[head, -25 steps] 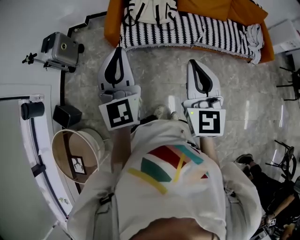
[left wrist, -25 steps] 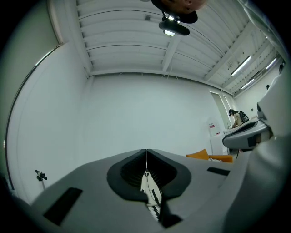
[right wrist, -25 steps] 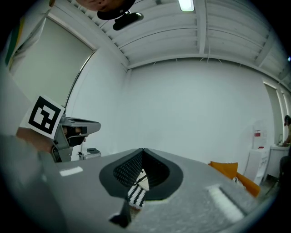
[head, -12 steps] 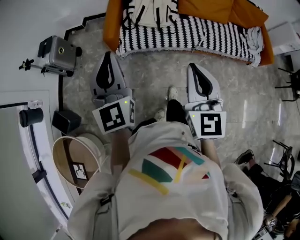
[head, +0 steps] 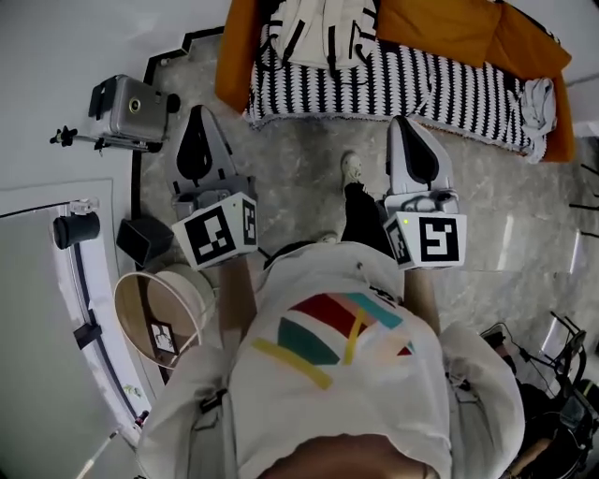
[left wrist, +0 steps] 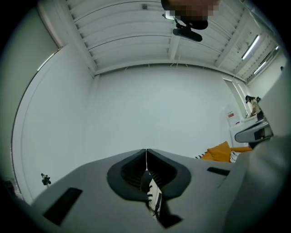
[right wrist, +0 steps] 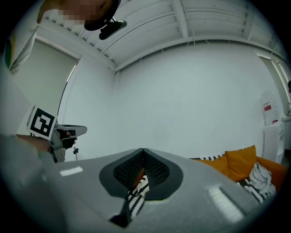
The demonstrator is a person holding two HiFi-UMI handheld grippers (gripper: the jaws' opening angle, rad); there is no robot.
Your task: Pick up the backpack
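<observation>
Approach step: left gripper (head: 194,114) and right gripper (head: 401,123) clenched empty; backpack (head: 323,33) at twelve o'clock on sofa (head: 449,23); next, reach and unclench.

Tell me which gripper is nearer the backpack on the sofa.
Right. The right gripper is just below-right of the backpack; the left gripper sits farther off, below-left.

place: I read it as a mock living room in a recording space | 12 o'clock: orange sofa (head: 449,23), striped throw (head: 449,82) | 10 o'clock: tripod camera (head: 131,108) | bare white walls (left wrist: 150,109), stone-tile floor (head: 299,164)
</observation>
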